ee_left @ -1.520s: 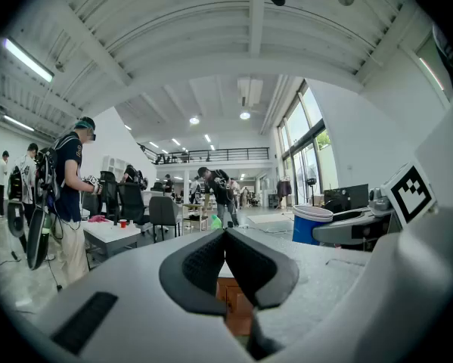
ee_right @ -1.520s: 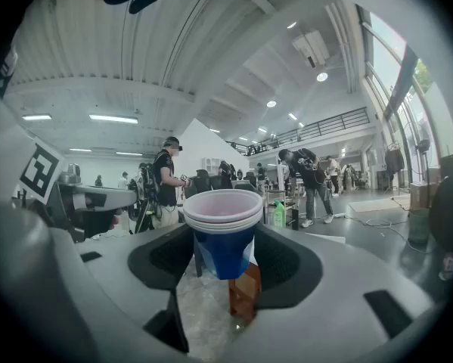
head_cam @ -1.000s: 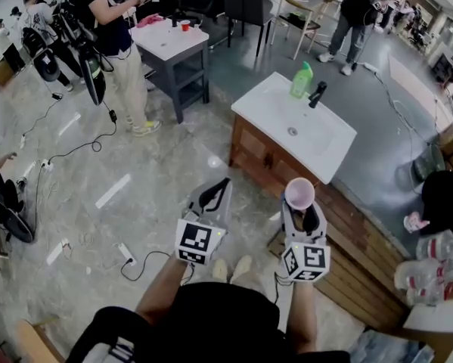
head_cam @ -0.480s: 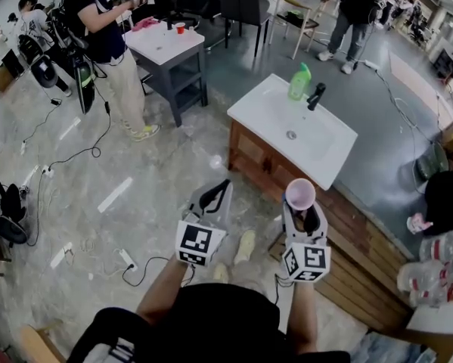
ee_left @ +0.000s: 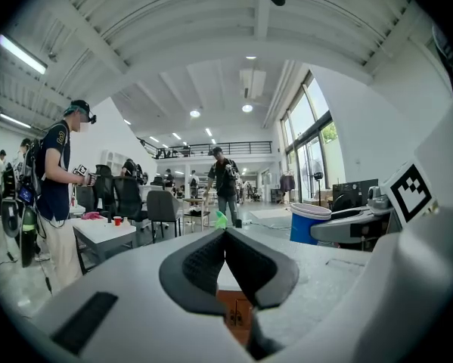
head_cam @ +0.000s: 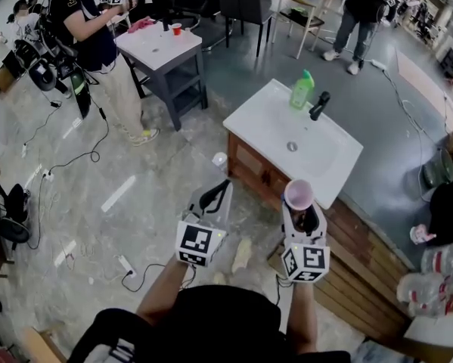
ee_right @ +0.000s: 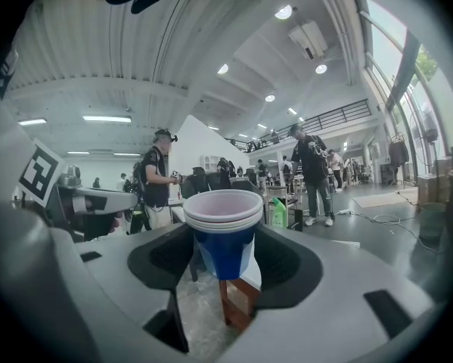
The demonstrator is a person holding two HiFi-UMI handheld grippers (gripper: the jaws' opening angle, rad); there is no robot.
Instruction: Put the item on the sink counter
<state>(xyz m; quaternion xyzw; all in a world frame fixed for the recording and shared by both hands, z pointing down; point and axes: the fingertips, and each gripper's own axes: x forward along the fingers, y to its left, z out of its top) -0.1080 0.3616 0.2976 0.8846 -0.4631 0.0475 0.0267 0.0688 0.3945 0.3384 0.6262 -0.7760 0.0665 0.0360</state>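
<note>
A blue paper cup [head_cam: 299, 193] with a pale pink inside stands upright between the jaws of my right gripper [head_cam: 301, 206], which is shut on it. In the right gripper view the cup [ee_right: 224, 237] fills the gap and both pads press its sides. My left gripper [head_cam: 217, 193] is shut and holds nothing; its pads [ee_left: 211, 259] meet at the tips. The white sink counter [head_cam: 250, 113] on its wooden cabinet stands ahead of both grippers, some way off. The cup hangs in the air short of the counter's near corner.
On the sink counter stand a green soap bottle [head_cam: 302, 89] and a black faucet [head_cam: 318, 104]. A grey table [head_cam: 162, 48] with a red cup and a person beside it is at the far left. Wooden pallets [head_cam: 362, 255] lie to the right. Cables run across the floor [head_cam: 97, 195].
The view has drifted toward the sink counter, which now sits slightly lower and nearer. Both grippers keep their places in the view, with the cup still held.
</note>
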